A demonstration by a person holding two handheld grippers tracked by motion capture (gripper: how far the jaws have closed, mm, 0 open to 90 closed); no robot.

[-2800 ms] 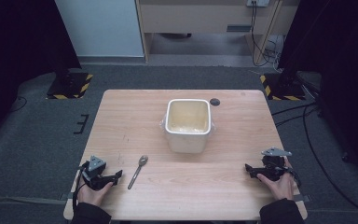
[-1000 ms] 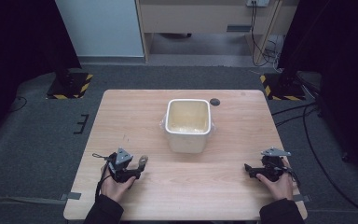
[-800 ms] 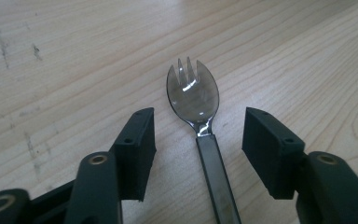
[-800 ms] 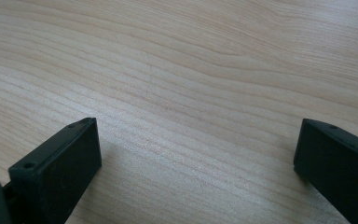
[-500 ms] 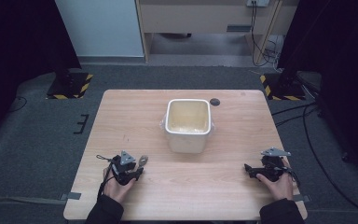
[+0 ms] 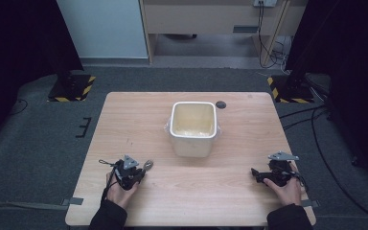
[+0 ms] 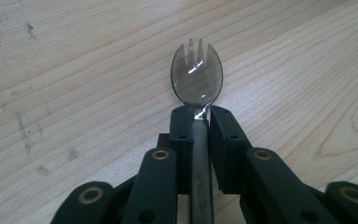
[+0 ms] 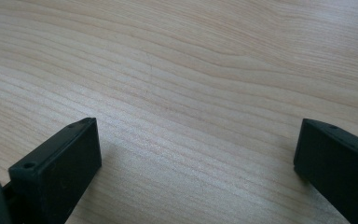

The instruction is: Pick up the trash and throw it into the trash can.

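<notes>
- Left gripper (image 7: 196,114): we see its jaws, just closing, clamped on the spork (image 7: 196,79) handle near the table's (image 6: 230,201) front-left edge.
- Right gripper (image 8: 196,154): jaws apart over bare wood.
- Both hands rest low, well clear of the tub (image 6: 194,127).

The left gripper (image 6: 133,173) sits at the lower left of the high view, held in the left hand (image 6: 120,191), whose dark sleeve enters from the bottom edge; its jaws have just been closing, and in the left gripper view the fingers (image 7: 182,126) clamp the handle of a spork (image 7: 196,79); the right gripper (image 6: 261,174) lies low at the lower right, gripped by the right hand (image 6: 287,189); its fingers (image 8: 70,158) stand wide apart, holding nothing.
</notes>
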